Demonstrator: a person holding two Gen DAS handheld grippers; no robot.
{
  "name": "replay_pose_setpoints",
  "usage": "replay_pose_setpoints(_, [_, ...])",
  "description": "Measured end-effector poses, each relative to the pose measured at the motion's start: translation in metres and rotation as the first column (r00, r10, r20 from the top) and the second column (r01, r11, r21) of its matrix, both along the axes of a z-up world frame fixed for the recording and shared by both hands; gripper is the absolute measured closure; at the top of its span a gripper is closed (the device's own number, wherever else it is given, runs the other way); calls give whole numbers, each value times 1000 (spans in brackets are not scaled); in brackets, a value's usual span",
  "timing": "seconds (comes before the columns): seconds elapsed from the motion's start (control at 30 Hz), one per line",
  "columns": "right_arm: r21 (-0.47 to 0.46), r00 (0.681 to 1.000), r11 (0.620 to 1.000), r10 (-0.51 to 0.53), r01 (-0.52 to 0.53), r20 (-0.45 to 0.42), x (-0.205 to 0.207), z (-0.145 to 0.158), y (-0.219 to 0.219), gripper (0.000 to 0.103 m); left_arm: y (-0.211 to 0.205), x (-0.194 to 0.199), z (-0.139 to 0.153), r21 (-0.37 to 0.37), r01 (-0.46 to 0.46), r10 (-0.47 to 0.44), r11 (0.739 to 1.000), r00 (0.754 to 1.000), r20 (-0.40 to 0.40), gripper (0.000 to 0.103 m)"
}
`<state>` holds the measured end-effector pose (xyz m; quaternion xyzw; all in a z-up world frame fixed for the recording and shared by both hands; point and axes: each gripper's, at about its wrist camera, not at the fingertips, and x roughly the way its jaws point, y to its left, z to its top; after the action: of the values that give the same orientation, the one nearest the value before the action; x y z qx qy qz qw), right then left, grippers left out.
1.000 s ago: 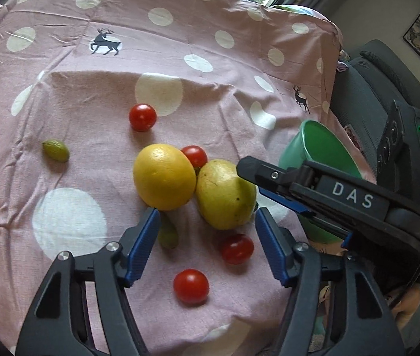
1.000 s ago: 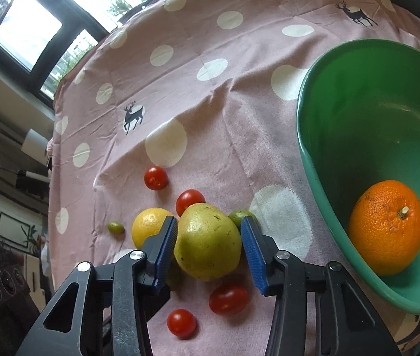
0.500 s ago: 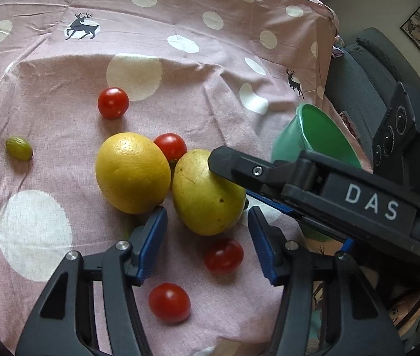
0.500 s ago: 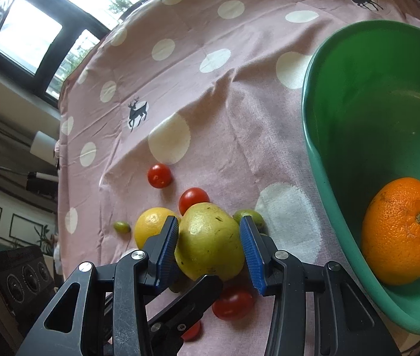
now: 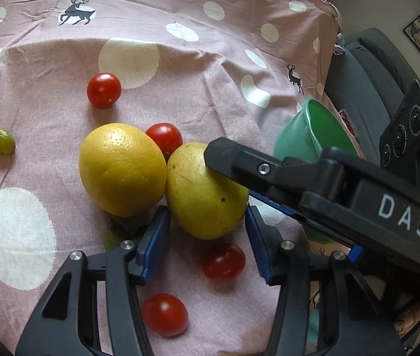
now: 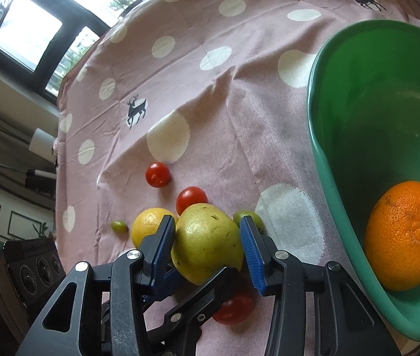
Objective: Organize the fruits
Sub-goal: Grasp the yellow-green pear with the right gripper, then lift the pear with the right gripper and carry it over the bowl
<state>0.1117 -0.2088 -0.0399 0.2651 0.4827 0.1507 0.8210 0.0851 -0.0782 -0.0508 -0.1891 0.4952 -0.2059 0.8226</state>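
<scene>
Fruit lies on the pink spotted cloth. The right gripper holds the yellow-green pear between its blue pads, unchanged. The left gripper has moved closer since a second ago, jaws closing around the pear's near end. At two o'clock, the green bowl holds an orange.

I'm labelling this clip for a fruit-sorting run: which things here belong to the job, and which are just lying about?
Part of the job:
- green bowl holding an orange
- yellow-green fruit, gripped by the right gripper; left gripper closing around it
- yellow citrus
- cherry tomatoes
- small green fruit

Just lying about:
- spotted cloth
- grey chair
- window
</scene>
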Motion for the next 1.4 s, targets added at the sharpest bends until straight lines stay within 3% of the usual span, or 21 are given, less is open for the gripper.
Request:
replay_pose_setpoints(0.23, [-30, 999, 999, 34, -34, -16, 3, -3, 7, 48, 2, 0, -1, -18, -3, 3, 1000, 1000, 2, 50])
replay_pose_setpoints(0.6, [-43, 999, 998, 47, -46, 8, -1, -2, 10, 47, 2, -7, 5, -7, -10, 10, 1000, 1000, 21, 51])
replay_pose_setpoints(1.0, [-21, 988, 998, 64, -62, 141, -23, 29, 11, 47, 1, -29, 39, 25, -41, 37, 999, 986, 165, 51])
replay_pose_setpoints(1.4, [-8, 960, 1000, 21, -20, 281, -45, 61, -1, 47, -14, -39, 68, 40, -6, -6, 999, 954, 299, 51])
